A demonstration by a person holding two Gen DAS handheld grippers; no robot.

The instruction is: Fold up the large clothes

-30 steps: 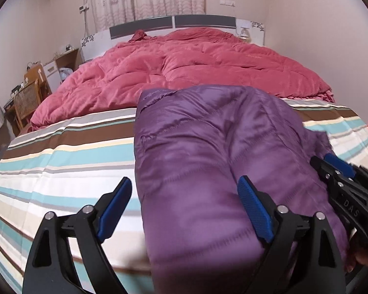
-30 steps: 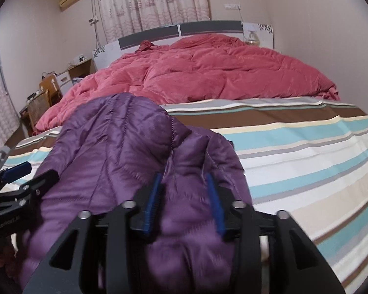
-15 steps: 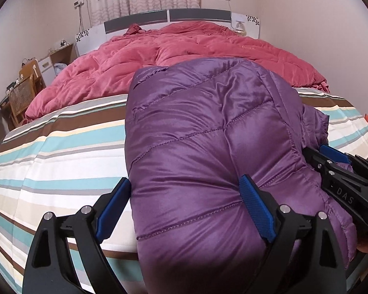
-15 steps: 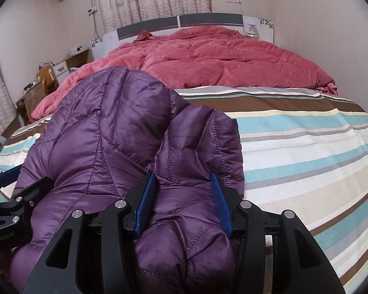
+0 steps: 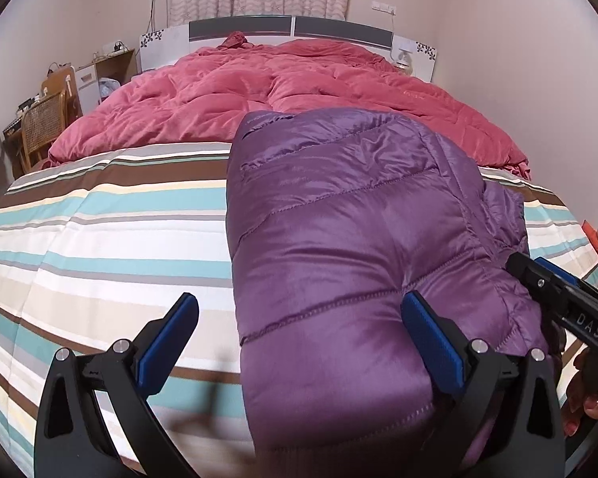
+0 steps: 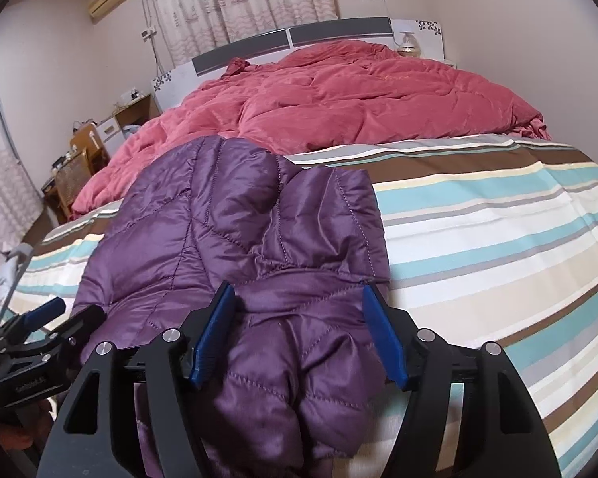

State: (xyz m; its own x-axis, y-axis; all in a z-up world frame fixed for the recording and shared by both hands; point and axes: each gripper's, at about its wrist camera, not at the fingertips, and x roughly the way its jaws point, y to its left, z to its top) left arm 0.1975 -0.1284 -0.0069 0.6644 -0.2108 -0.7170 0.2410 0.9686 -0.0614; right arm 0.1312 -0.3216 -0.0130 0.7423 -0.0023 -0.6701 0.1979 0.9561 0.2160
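I have the purple quilted down jacket (image 5: pixel 339 247) lying folded on the striped bedsheet (image 5: pixel 99 247), filling the centre and right of the left wrist view and the left and centre of the right wrist view (image 6: pixel 227 231). My left gripper (image 5: pixel 299 342) sits at the bottom of its frame with its jaws wide; they have just been opening further. Its left blue pad (image 5: pixel 167 342) hangs over bare sheet, clear of the fabric, and its right pad (image 5: pixel 432 342) rests against the top of the jacket, so the near left edge of the bundle lies between the fingers without being squeezed.

My right gripper (image 6: pixel 299 338) is at the bottom centre of its own frame, its jaws at a middling spread and just opened too. A puffy fold of the jacket lies between its pads (image 6: pixel 215 334); whether the pads touch the fabric I cannot tell.

Each gripper shows in the other's view: the right one at the lower right edge (image 5: pixel 566 302), the left one at the lower left edge (image 6: pixel 32 342). A red comforter (image 5: pixel 299 87) is bunched across the upper half, below the headboard (image 5: pixel 291 28). A wicker chair (image 5: pixel 44 127) stands at the left.
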